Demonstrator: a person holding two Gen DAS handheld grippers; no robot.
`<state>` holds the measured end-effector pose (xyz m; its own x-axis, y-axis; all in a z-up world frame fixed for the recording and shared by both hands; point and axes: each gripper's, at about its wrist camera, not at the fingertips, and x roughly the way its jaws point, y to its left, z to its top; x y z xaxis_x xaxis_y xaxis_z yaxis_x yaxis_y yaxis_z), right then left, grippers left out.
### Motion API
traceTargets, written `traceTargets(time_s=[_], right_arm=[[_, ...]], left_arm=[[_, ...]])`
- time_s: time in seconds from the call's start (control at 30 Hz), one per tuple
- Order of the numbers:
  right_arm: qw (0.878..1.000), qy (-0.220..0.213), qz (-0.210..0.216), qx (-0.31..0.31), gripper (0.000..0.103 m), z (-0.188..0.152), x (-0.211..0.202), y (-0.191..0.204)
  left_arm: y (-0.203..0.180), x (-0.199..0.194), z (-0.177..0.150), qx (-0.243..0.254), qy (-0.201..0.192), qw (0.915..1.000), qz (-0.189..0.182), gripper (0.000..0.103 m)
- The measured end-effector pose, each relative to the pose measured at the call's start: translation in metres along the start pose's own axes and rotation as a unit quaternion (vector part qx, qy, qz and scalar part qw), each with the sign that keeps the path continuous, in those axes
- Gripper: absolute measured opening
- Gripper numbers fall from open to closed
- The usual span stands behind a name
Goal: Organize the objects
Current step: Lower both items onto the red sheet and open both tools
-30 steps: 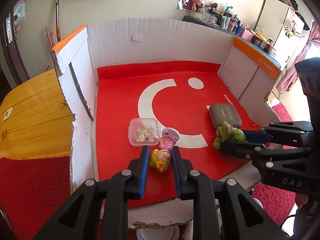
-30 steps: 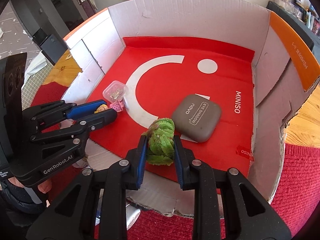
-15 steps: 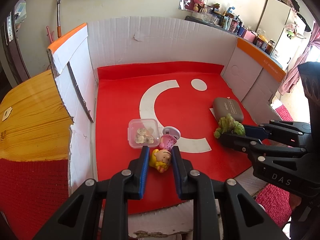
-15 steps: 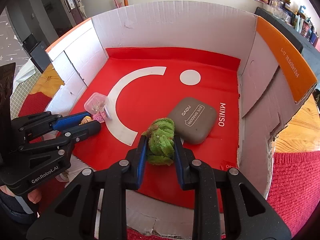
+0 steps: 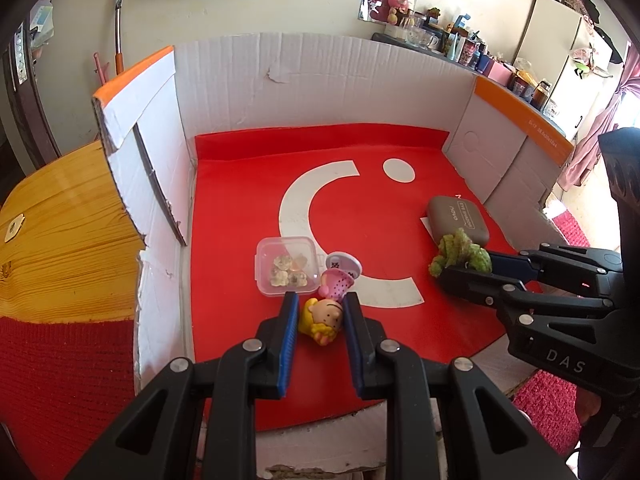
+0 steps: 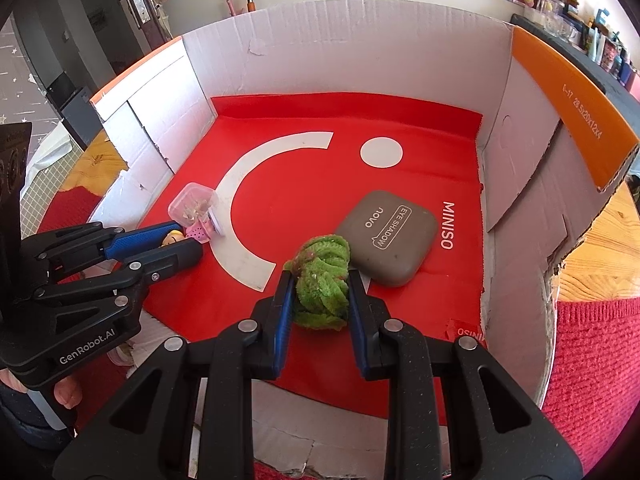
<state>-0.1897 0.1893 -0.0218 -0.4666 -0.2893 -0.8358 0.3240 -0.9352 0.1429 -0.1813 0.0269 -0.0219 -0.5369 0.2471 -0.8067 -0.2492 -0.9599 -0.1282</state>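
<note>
Both tools have edged deeper into the box [image 6: 352,48] since the earlier frame. Your left tool [image 5: 320,314] grips the doll [image 5: 322,316]; your right tool [image 6: 320,296] grips the green toy [image 6: 322,280], beside the case [image 6: 388,236]. Neither is placed; both placements remain.

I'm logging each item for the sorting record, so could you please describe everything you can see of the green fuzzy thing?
The green fuzzy scrunchie is a bunched ring of bright green, plush-looking folds with a few pinkish flecks. The right tongs are shut on it, blue pads pressing both sides. It sits over the red mat, and its far edge meets or overlaps the grey eye shadow case.
</note>
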Motion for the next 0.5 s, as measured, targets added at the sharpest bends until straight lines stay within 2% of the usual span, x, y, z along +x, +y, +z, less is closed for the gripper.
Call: traceTargets(time_s=[0.4,0.47,0.5], right_arm=[[1.0,-0.005,-0.001,-0.002,0.026,-0.0032,0.0001,0.0058],[1.0,-0.006,-0.003,-0.004,0.029,-0.0043,-0.0019,0.0057],[1.0,-0.007,-0.004,-0.004,0.034,-0.0044,-0.0023,0.0066]], left_arm=[[-0.0001,0.0008,0.0014,0.0,-0.002,1.0,0.004,0.025],[-0.0007,-0.0006,0.0013,0.0,-0.005,1.0,0.004,0.029],[-0.0012,-0.0016,0.0011,0.001,-0.006,1.0,0.004,0.032]])
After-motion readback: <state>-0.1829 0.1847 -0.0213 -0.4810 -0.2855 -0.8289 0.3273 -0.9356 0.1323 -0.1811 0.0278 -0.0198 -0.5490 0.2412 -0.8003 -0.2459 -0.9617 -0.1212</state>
